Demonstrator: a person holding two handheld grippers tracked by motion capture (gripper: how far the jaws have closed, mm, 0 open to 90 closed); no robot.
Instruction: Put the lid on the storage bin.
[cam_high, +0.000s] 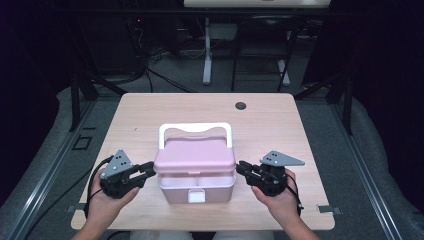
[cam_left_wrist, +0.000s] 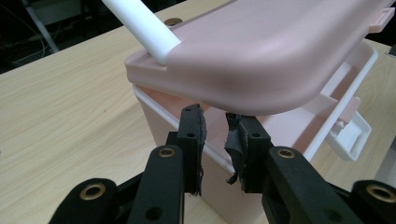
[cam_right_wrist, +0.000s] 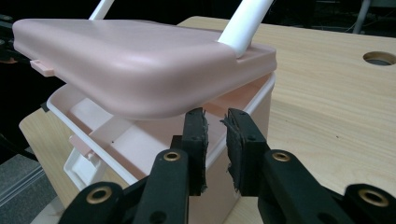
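on the wood table (cam_high: 150, 115) our left gripper (cam_high: 146, 173) and right gripper (cam_high: 243, 169), jaws slightly apart and empty, flank the smooth pink box (cam_high: 196, 186) under its raised lid (cam_high: 195, 159).

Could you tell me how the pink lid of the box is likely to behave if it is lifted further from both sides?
The lid looks like stiff moulded plastic, so it should not flex. Its smooth rounded edge may slip off each tool. It is probably light and hinged at the back.
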